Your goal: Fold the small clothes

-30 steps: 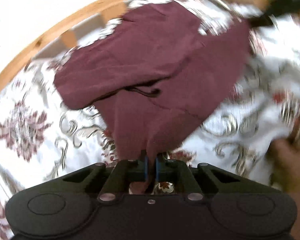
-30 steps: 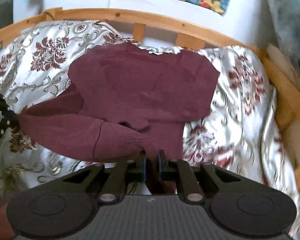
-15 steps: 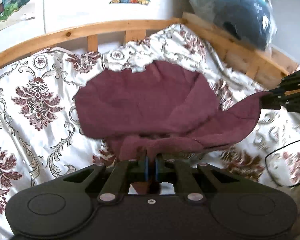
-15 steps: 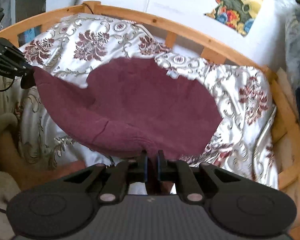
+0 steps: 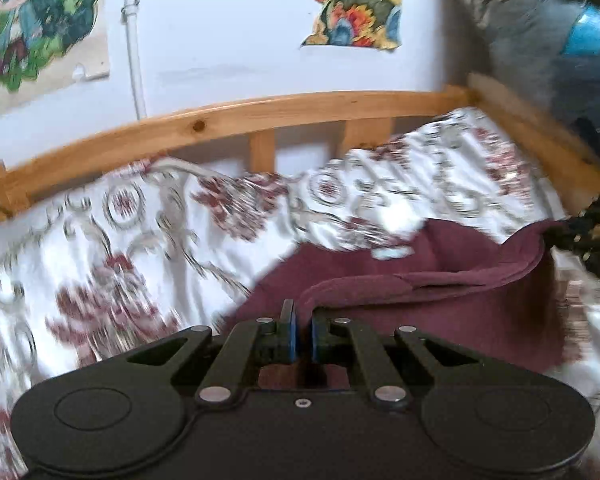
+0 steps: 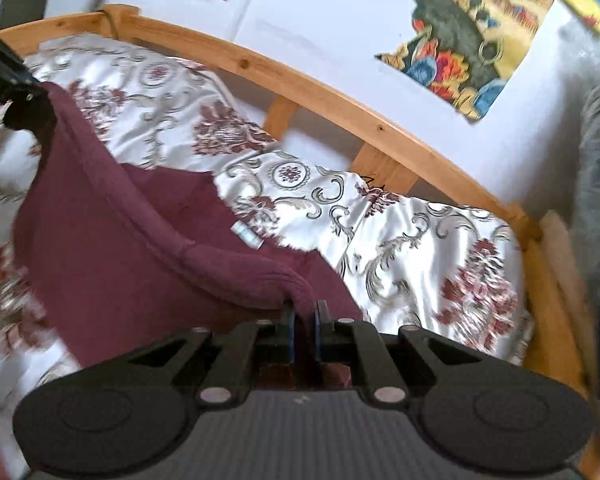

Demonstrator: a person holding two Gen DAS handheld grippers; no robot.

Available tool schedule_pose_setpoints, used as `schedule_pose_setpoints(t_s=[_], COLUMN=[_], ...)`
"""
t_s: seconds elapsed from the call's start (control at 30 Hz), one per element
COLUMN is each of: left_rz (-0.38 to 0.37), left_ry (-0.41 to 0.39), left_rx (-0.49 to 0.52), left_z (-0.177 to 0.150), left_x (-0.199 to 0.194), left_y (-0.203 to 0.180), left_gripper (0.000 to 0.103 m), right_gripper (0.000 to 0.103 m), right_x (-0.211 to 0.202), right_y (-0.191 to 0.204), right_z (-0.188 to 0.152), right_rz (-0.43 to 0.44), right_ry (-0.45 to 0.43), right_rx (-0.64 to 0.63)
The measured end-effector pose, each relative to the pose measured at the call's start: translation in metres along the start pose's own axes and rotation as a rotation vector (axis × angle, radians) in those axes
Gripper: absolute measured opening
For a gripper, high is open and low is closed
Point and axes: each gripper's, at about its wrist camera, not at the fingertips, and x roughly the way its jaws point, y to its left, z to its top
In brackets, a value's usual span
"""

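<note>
Clamped at opposite ends of its hem by left gripper (image 5: 301, 320) and right gripper (image 6: 304, 320) — both nearly closed — maroon garment (image 6: 112, 248) stretched taut above patterned bedspread (image 6: 420, 240), seemingly for folding.

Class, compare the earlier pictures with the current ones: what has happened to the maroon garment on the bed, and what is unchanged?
The maroon garment has been lifted off the patterned bedspread: a second ago most of it lay spread there; now its upper edge is stretched in the air between the left gripper and right gripper, with a white label showing. Unchanged: both grippers stay shut on the cloth, and the bedspread and wooden bed rail are as before.
</note>
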Motion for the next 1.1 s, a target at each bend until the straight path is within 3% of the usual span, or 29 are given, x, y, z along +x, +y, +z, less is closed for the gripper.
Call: schedule_pose_setpoints(t_s=[0.1, 0.27, 0.4, 0.47, 0.6, 0.67, 0.77, 0.97, 1.1], left_rz=[0.041, 0.038, 0.039, 0.063, 0.091, 0.090, 0.103, 0.110, 0.148], left_ry=[0.024, 0.099, 0.136, 0.177, 0.247, 0.257, 0.243, 0.227, 0.234], left_rx=[0.083, 0.076, 0.058, 0.005, -0.118, -0.138, -0.136, -0.157, -0.149], left_z=[0.009, 0.019, 0.022, 0.022, 0.015, 0.011, 0.008, 0.006, 0.004], left_x=[0.038, 0.099, 0.140, 0.160, 0.186, 0.189, 0.187, 0.182, 0.186], left_y=[-0.003, 0.004, 0.004, 0.008, 0.020, 0.023, 0.026, 0.036, 0.034], left_gripper=[0.007, 0.007, 0.009, 0.010, 0.012, 0.017, 0.024, 0.019, 0.018], right_gripper=[0.011, 0.012, 0.013, 0.023, 0.041, 0.061, 0.073, 0.075, 0.074], right_x=[0.052, 0.116, 0.143, 0.154, 0.158, 0.152, 0.140, 0.140, 0.144], right_y=[-0.013, -0.028, -0.033, -0.037, -0.049, -0.056, -0.068, -0.069, -0.063], right_z=[0.002, -0.005, -0.020, -0.028, -0.042, -0.049, -0.063, -0.081, -0.083], right_rz=[0.010, 0.029, 0.037, 0.033, 0.052, 0.062, 0.085, 0.067, -0.037], right_ry=[0.002, 0.041, 0.071, 0.078, 0.030, -0.009, -0.054, -0.030, -0.001], right_rx=[0.046, 0.093, 0.142, 0.176, 0.253, 0.301, 0.367, 0.386, 0.406])
